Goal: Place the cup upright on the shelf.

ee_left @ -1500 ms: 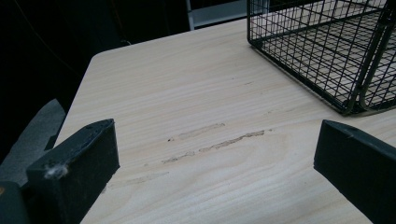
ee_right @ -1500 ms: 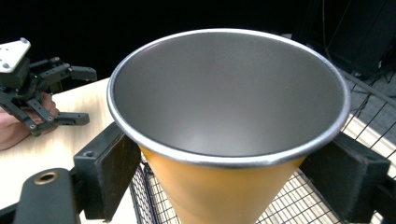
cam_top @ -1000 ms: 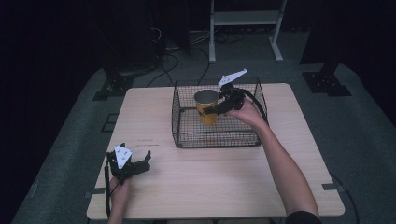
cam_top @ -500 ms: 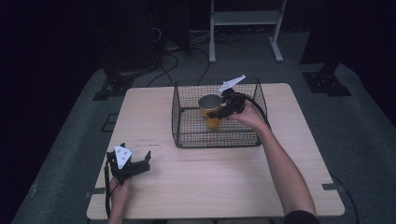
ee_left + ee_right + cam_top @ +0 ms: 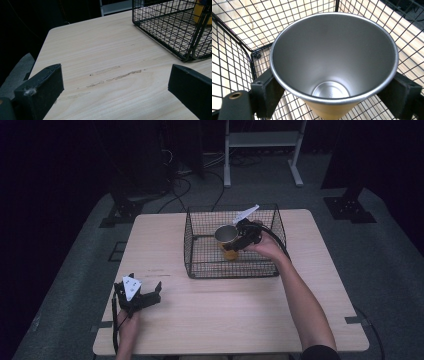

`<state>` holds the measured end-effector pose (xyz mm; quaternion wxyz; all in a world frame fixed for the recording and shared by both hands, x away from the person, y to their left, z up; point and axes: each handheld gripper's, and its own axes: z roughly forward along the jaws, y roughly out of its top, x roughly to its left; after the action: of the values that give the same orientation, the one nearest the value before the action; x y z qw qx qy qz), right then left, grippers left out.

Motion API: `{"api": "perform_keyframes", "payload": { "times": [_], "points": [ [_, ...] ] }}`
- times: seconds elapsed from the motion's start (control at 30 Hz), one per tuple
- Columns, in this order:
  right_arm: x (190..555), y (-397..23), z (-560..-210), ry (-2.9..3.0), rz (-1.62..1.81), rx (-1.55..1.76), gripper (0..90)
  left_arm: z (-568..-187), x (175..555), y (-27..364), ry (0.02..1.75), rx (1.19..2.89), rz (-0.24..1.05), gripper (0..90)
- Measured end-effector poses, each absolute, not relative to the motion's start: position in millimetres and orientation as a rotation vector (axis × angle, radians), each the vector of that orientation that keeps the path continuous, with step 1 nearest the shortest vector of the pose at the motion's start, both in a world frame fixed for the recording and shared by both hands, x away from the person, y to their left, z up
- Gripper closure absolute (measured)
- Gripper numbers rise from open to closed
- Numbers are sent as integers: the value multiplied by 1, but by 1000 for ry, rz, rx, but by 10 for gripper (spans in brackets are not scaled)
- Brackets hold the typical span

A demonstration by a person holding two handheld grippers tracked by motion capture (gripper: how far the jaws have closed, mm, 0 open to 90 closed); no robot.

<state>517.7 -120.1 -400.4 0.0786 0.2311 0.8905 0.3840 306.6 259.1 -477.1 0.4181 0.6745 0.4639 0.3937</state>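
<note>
Right gripper point(image 5: 239, 241) has its fingers point(image 5: 265, 96) clamped on the cup point(image 5: 227, 240), one pad each side just under the rim, cup upright with the steel inside empty and the yellow wall below. The jaws have just been easing apart a little, yet the cup sits between them and the pads look pressed on in the right gripper view. Cup is inside the wire basket point(image 5: 200, 266), toward its 12 o'clock half, near the middle; whether the base is down on the basket floor, cannot tell. Basket stands on the desk point(image 5: 240, 315) at about 12 o'clock from the person.

Step in hand, my read: setting the cup down in the basket.

How to do it well:
- Keep the cup plumb; lower straight until the base meets the wire floor, no drop.
- Stay off the basket walls, the 3 o'clock wall is near the hand.
- Open the fingers only once the cup bears its own weight, and open evenly so neither pad drags the rim over.
- Lift the gripper straight up, clear of rim and basket edge; cable trails over the wall, mind a snag.

Left gripper point(image 5: 137, 296) rests on the desk at 7 o'clock, fingers point(image 5: 40, 87) wide apart, nothing between them. Leave it parked.
</note>
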Motion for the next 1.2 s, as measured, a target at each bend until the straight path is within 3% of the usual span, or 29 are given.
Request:
{"api": "perform_keyframes", "payload": {
  "times": [0.43, 0.77, 1.2],
  "points": [
    [519, -121, -402, 2660, 1124, 695, 127, -477, 307, 259, 1165, 1693, 988, 0],
    [516, -119, -398, 2641, 1123, 710, 16, -477, 307, 259, 1164, 1692, 988, 0],
    [514, -116, -393, 2611, 1183, 714, 9, -477, 307, 259, 1164, 1691, 988, 0]
  ]
}}
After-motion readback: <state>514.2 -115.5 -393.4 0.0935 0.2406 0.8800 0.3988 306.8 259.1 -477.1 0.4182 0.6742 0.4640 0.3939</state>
